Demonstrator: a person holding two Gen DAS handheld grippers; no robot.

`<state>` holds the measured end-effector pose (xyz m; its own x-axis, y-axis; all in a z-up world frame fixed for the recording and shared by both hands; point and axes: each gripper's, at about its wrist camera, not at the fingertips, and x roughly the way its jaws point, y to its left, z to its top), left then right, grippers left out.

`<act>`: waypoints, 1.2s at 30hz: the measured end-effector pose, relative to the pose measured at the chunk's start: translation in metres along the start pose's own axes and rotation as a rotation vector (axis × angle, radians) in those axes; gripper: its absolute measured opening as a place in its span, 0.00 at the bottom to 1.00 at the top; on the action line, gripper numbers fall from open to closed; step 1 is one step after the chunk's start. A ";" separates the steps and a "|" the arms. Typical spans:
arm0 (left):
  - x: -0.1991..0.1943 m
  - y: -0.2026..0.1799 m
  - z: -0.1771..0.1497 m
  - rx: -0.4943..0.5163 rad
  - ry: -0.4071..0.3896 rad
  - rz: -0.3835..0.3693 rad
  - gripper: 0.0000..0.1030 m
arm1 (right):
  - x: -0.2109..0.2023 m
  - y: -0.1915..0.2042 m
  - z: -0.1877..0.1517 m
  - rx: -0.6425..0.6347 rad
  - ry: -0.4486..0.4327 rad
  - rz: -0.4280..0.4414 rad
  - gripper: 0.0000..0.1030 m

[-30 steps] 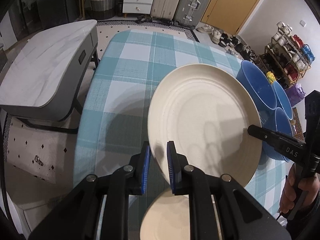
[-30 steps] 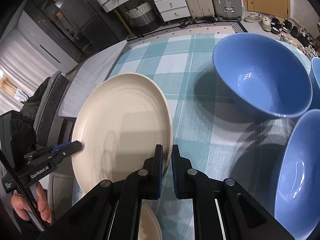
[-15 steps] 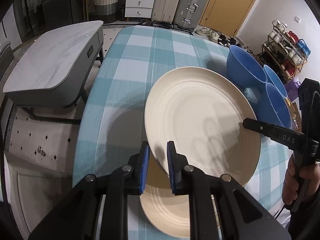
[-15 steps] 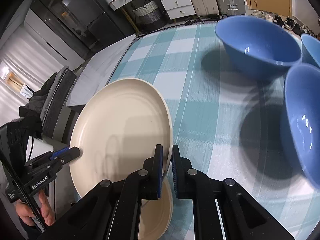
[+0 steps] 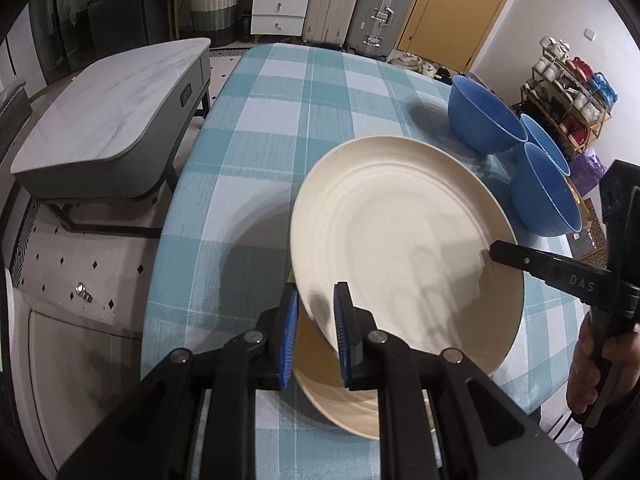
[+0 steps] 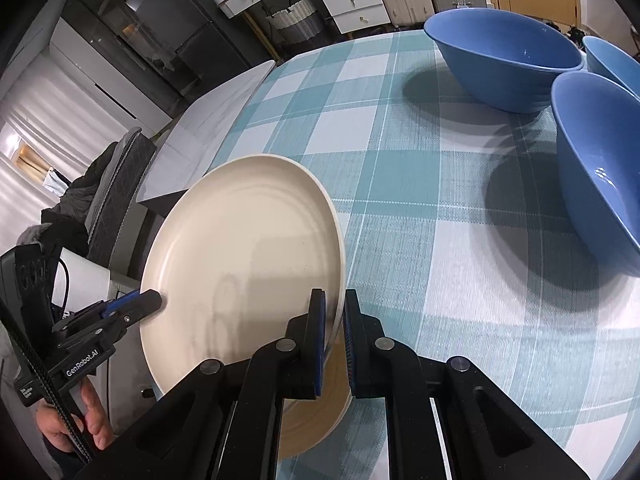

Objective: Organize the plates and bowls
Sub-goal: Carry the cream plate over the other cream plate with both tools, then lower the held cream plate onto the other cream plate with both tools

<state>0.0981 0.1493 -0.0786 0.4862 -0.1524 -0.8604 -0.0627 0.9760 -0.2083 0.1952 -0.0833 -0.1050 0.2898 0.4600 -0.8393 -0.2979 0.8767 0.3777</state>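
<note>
My left hand-held gripper [image 5: 316,312] is closed narrow on the near-left rim of the cream plate [image 5: 404,240], and my right hand-held gripper [image 6: 330,320] pinches the opposite rim. The plate hangs tilted in the lower centre of both frames, just above a second plate [image 5: 340,404] on the table [image 5: 280,128]. It looks stiff, light and smooth, so I judge only the rim gives a safe hold. Three blue bowls [image 5: 484,120] stand at the right.
</note>
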 end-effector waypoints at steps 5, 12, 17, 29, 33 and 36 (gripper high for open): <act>0.004 0.004 -0.010 0.002 0.013 0.009 0.14 | -0.001 0.002 -0.013 0.006 -0.001 0.015 0.09; 0.006 0.001 -0.021 0.036 0.019 0.035 0.14 | -0.004 0.006 -0.028 -0.013 -0.016 0.005 0.09; 0.008 0.002 -0.026 0.040 0.017 0.043 0.14 | 0.000 0.008 -0.035 -0.033 -0.018 -0.018 0.09; 0.014 -0.004 -0.037 0.086 0.018 0.091 0.14 | -0.002 -0.001 -0.044 0.000 -0.022 0.018 0.09; 0.013 -0.002 -0.037 0.079 0.020 0.083 0.14 | -0.006 0.000 -0.047 0.008 -0.025 0.022 0.10; 0.014 -0.002 -0.038 0.074 0.019 0.079 0.14 | -0.009 0.001 -0.046 0.014 -0.024 0.028 0.10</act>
<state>0.0720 0.1392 -0.1076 0.4653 -0.0768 -0.8818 -0.0351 0.9938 -0.1051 0.1506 -0.0934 -0.1151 0.3032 0.4872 -0.8189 -0.2936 0.8654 0.4061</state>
